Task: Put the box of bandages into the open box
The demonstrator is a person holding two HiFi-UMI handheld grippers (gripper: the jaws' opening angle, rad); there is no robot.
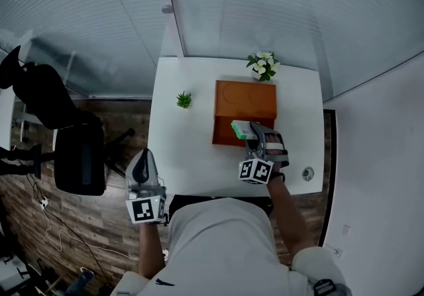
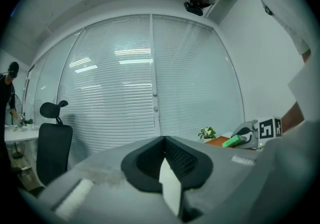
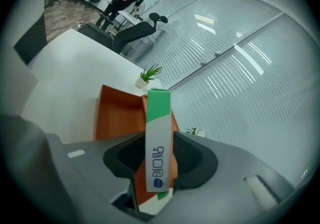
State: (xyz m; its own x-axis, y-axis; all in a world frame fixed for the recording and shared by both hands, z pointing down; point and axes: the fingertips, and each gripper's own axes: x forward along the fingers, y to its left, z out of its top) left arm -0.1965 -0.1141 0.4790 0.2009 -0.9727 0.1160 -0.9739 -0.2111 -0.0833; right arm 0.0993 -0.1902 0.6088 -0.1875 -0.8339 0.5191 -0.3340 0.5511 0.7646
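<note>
While I hold the box of bandages point(image 3: 158, 138) over the near edge of the orange open box point(image 1: 244, 99) at mid-frame, my right gripper point(image 1: 255, 132) has its jaws clamped on either side of it, edge-up, probably for a clean drop. Its white-and-green face carries Chinese characters, seemingly 创口贴, beside a blue logo. My left gripper point(image 2: 165, 168), jaws together and empty, hangs at lower left, off the table point(image 1: 179, 149).

Right tongs point(image 3: 159, 163): the lower end of the box of bandages point(image 3: 158, 133) sits between the pads and is hidden. The open box point(image 3: 117, 118) beyond is partly covered by that carton and the tongs' body; its interior cannot be judged. To the right of these tongs, a round item point(image 1: 307, 173) on the table point(image 1: 189, 149) is too small to identify. The table's near edge is hidden under the person's torso point(image 1: 225, 242).
</note>
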